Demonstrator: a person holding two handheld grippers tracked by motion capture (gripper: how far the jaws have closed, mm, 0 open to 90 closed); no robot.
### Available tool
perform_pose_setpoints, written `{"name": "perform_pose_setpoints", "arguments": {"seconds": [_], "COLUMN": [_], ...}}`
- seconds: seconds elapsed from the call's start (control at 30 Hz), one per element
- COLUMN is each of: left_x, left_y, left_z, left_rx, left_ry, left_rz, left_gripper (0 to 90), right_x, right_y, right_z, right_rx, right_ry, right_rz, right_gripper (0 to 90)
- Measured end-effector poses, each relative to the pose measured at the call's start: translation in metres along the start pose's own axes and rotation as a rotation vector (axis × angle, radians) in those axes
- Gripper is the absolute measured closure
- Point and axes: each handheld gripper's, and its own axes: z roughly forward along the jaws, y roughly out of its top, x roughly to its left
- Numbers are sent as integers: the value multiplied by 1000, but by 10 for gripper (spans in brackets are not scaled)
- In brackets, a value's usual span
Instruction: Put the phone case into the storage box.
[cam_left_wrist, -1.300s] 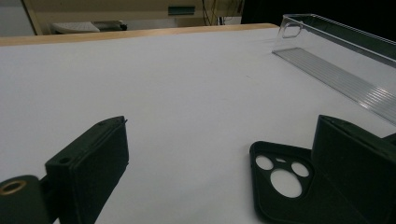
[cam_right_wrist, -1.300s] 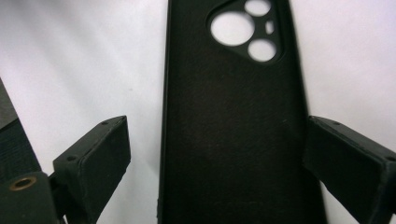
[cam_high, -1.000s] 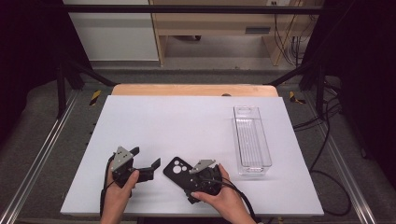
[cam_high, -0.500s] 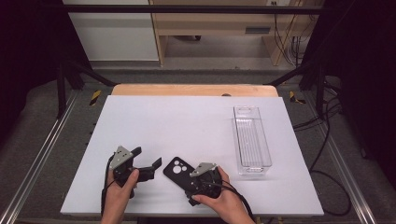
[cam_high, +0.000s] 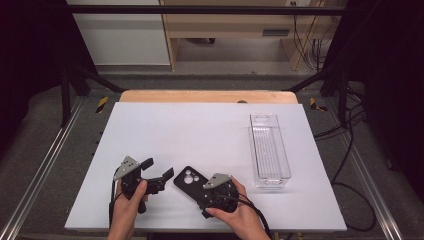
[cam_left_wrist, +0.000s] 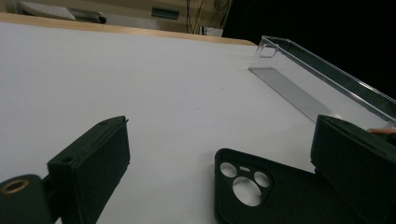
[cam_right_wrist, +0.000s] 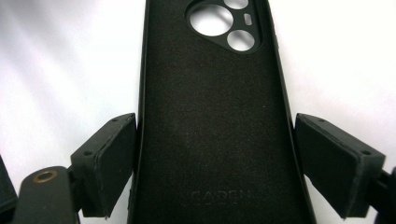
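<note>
A black phone case lies inside-up on the white table near its front edge. Its camera holes point away from my right gripper. In the right gripper view the case runs up between the two jaws of the right gripper. They have just been closing and both pads now press on its long edges. My left gripper rests just left of the case, jaws wide apart. In the left gripper view, the left gripper holds nothing, and the case lies ahead by the right jaw.
A long clear plastic tray stands empty on the table's right side, also seen far right in the left gripper view. A wooden strip edges the table's far side. Cables trail at the right.
Both hands and the phone case stay where they were. The high view is too coarse to show the right jaws moving.
</note>
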Motion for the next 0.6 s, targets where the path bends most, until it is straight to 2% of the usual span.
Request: {"name": "perform_pose_setpoints", "arguments": {"seconds": [0.1,0.17,0.27,0.33,0.37,0.4,0.5,0.6], "left_x": [0,0,-2,-6,-9,-9,-14,-17], "left_y": [2,5,8,9,10,10,11,12], "left_z": [-1,-3,-3,-2,-2,-2,0,1], "left_rx": [-8,-24,-32,-30,-35,-35,-31,-32], "left_ry": [-1,-19,-35,-43,-53,-53,-68,-79], "left_rz": [-3,-36,-58,-52,-58,-58,-61,-60], "left_gripper": [46,47,47,48,48,47,47,48], "right_x": [0,-1,-2,-4,-6,-6,-10,-11], "right_y": [2,2,2,2,2,2,2,2], "right_z": [-4,-7,-11,-14,-17,-17,-24,-26], "right_rx": [-24,-50,-81,-114,-149,-149,-211,-237], "right_ry": [-24,-49,-71,-91,-117,-117,-148,-162], "right_rz": [-12,-11,-11,0,14,14,39,47], "right_gripper": [159,158,157,157,156,156,156,156]}}
